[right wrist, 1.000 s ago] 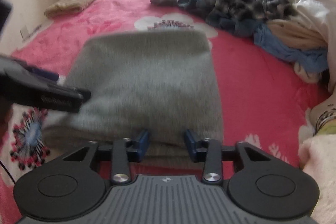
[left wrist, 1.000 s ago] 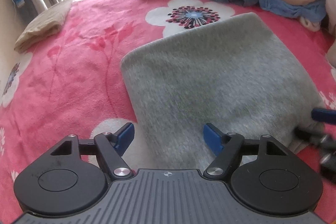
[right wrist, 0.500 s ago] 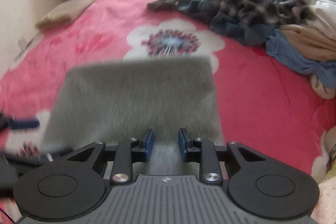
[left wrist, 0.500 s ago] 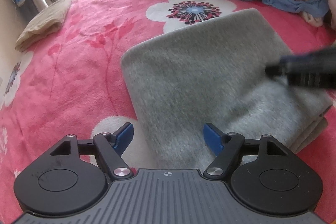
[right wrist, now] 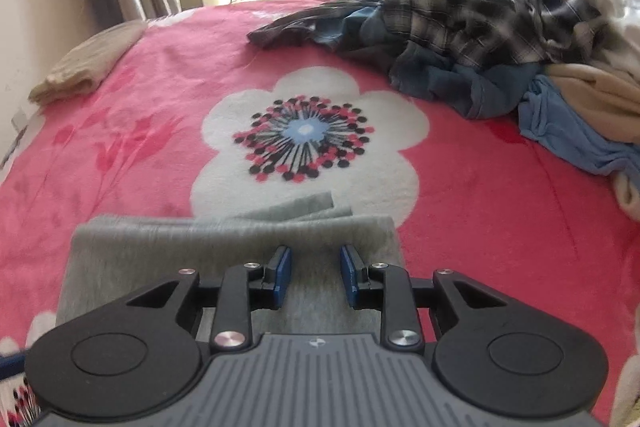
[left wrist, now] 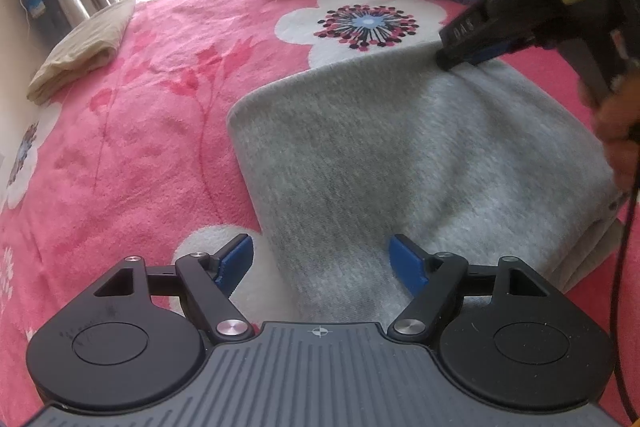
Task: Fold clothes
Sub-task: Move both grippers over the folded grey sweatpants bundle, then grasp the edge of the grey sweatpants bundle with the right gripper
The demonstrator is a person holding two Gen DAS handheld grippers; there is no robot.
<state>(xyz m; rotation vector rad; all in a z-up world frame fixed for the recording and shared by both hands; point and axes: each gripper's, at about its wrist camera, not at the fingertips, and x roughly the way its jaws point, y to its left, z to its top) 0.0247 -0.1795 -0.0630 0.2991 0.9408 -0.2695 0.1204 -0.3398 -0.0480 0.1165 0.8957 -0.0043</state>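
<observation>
Grey garment: right tool reached its far edge.

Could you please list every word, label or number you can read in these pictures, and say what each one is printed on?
"DAS" or similar, blurred and uncertain: pale characters on the side of the right claw over the gray garment, left wrist view.
Dark print at the garment's right edge: too small to read.
A crosshair mark, no letters, on each claw's gray body.
Nothing else legible.

Both cameras sit low and close over the bed, facing the bright doorway — the left from the near edge of the grey garment, the right over its far edge. Both views share the garment, the white flower and the clothes pile.
</observation>
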